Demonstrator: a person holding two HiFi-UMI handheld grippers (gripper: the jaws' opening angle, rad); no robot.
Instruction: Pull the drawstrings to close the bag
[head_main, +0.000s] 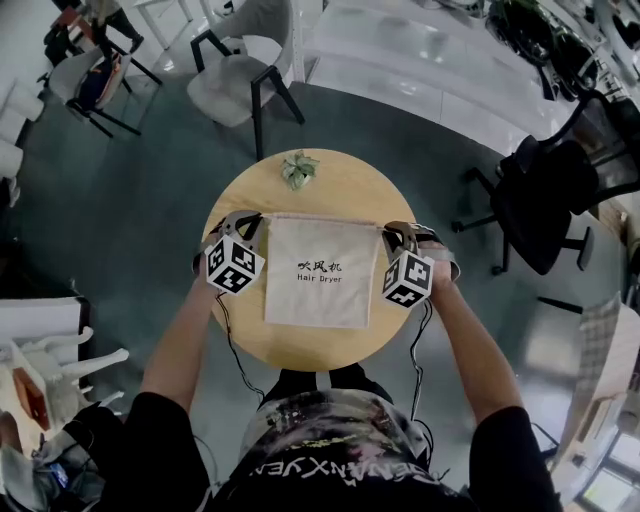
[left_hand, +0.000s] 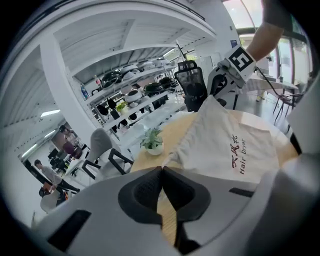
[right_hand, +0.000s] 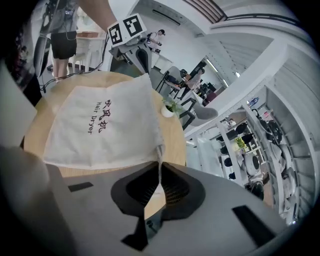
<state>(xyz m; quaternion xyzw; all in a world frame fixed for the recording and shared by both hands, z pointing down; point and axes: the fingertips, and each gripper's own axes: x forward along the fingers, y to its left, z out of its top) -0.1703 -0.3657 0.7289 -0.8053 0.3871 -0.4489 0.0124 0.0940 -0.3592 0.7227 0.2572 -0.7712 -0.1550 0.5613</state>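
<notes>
Round table (head_main: 350, 192) holds the soft, light bag (head_main: 320, 275) flat at its middle, left gripper (head_main: 250, 220) and right gripper (head_main: 396, 234) each pinched tight on a thin drawstring (right_hand: 159, 161) at a top corner, probably the best hold.

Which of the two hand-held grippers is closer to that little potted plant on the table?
Left. The left hand-held gripper grips the bag's top corner nearest the potted plant; the right hand-held gripper grips the opposite corner, farther from it.
</notes>
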